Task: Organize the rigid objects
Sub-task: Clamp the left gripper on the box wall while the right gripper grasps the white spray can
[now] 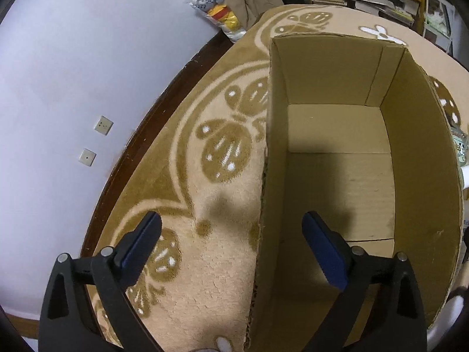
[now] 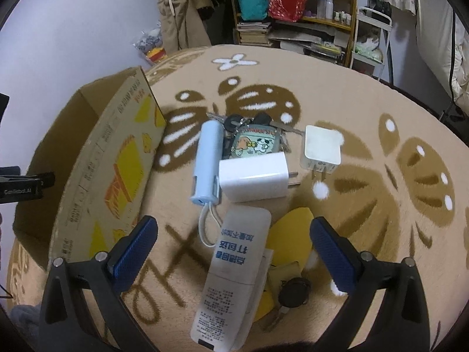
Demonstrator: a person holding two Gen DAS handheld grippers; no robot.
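An empty cardboard box (image 1: pixel 337 176) stands on the patterned beige rug; my left gripper (image 1: pixel 231 228) hovers open over its near left wall. In the right wrist view the same box (image 2: pixel 96 161) sits at the left. On the rug lie a light-blue power bank (image 2: pixel 206 161), a white charger (image 2: pixel 253 176), a second white plug adapter (image 2: pixel 322 149), a key bunch with a cartoon tag (image 2: pixel 253 143), a white printed packet (image 2: pixel 231 275), a yellow item (image 2: pixel 293 228) and a black key fob (image 2: pixel 294 292). My right gripper (image 2: pixel 233 234) is open above the packet.
A dark wooden floor strip and a white wall (image 1: pixel 73 88) border the rug at the left. Shelves with books and bags (image 2: pixel 293 14), hanging clothes and a bagged toy (image 2: pixel 152 47) stand beyond the rug's far edge. The left gripper's body (image 2: pixel 20 184) shows over the box.
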